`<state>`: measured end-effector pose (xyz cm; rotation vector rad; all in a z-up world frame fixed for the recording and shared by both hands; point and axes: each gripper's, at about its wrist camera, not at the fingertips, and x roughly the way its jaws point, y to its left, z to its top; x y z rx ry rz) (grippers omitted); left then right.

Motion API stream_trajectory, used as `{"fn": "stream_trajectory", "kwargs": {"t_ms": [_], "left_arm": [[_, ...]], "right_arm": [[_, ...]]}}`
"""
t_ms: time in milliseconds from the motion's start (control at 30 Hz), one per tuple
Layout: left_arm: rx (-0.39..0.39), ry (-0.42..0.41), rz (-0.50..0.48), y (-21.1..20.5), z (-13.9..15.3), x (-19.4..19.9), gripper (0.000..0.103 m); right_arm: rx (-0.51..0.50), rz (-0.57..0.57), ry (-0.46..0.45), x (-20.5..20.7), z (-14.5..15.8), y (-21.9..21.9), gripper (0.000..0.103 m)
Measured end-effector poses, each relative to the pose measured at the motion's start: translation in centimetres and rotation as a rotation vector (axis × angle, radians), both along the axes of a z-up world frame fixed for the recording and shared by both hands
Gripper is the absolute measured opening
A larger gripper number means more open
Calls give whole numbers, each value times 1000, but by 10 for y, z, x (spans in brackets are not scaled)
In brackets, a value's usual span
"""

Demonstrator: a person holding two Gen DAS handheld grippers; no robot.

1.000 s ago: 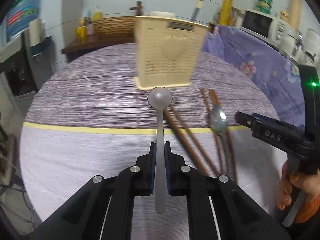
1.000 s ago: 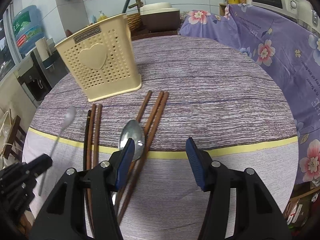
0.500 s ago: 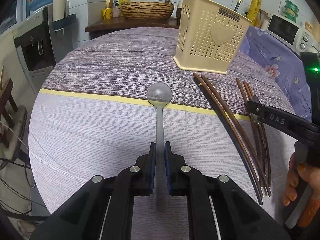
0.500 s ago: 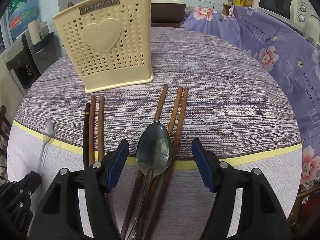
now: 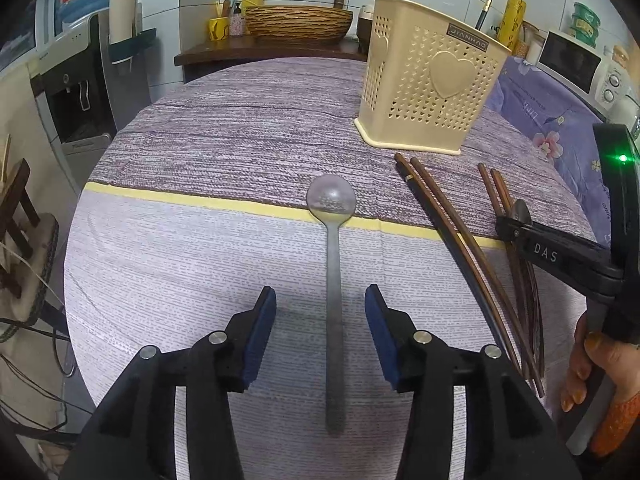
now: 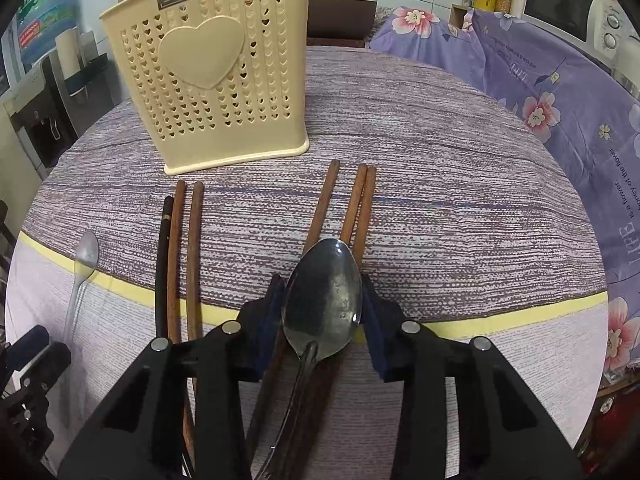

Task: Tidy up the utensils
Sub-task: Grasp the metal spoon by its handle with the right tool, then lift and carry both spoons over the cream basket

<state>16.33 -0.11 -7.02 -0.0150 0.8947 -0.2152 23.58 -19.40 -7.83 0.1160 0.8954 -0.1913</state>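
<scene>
A small grey spoon lies flat on the striped tablecloth, its handle between the fingers of my open left gripper, which does not touch it. It also shows in the right wrist view. A large metal spoon lies on brown chopsticks. My right gripper is around its bowl, pads close on both sides; contact is unclear. A cream perforated utensil holder stands upright behind, also in the left wrist view.
Three more chopsticks, one black, lie left of the big spoon. A purple floral cloth covers something at the right. A sideboard with a wicker basket stands behind the round table.
My left gripper has set the small spoon down on the cloth and opened. My right gripper has moved forward and narrowed around the large spoon's bowl.
</scene>
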Motion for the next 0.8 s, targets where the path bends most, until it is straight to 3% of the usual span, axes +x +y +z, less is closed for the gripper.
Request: {"fn": "stream_trajectory", "kwargs": {"t_ms": [300, 500, 800], "left_arm": [[5, 24, -1, 0, 8, 30, 49], [60, 70, -27, -18, -2, 54, 49], [107, 76, -9, -29, -3, 69, 49]], "right_arm": [[70, 22, -87, -15, 22, -11, 38], [78, 29, -174, -34, 52, -18, 38], [75, 39, -198, -45, 61, -20, 38]]}}
